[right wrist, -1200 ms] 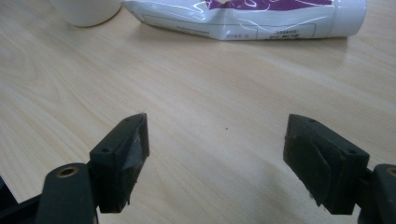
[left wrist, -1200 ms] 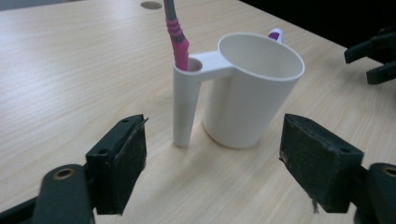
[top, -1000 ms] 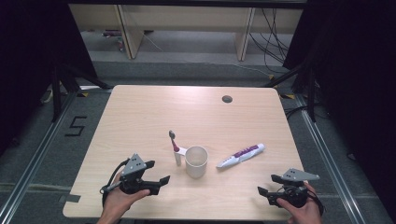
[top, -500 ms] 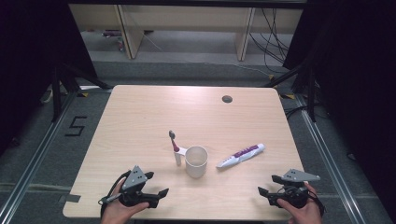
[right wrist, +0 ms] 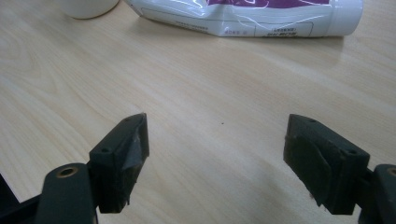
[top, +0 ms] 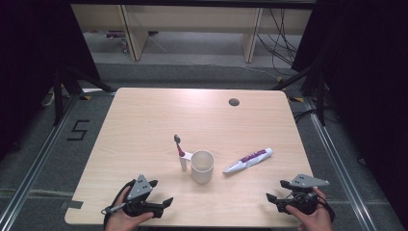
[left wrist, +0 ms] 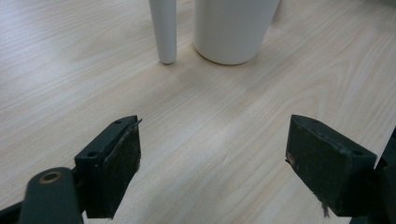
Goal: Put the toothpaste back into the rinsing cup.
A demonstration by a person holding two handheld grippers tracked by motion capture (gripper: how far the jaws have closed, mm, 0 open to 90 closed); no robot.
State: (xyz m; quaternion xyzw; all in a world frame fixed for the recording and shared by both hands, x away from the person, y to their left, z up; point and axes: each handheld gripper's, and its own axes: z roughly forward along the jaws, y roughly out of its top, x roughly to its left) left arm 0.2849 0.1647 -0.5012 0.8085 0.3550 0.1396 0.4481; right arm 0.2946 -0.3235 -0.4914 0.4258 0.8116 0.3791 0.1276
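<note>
Both grippers rest at the table's (top: 144,120) near edge, left gripper (top: 166,202) at 7 o'clock, right gripper (top: 270,198) at 5, jaws wide apart, empty. Cup (top: 202,166) stands centre, toothbrush (top: 180,150) upright touching its left side, toothpaste (top: 248,160) just right. Likely next: approach the toothbrush handle squarely, without nudging the cup.

Overhead light falling evenly on table (top: 144,125); surroundings staying dark, curtains at both sides going near black. High view looking soft, slightly grainy. Cup (top: 202,166) casting only faint short shadow. In left gripper view, pale sheen lying across wood between jaws, soft shadow sitting beneath cup base; near jaws looking slightly blurred. In right gripper view, tube (right wrist: 243,16) giving off white glare on crinkled film; small print unreadable.
</note>
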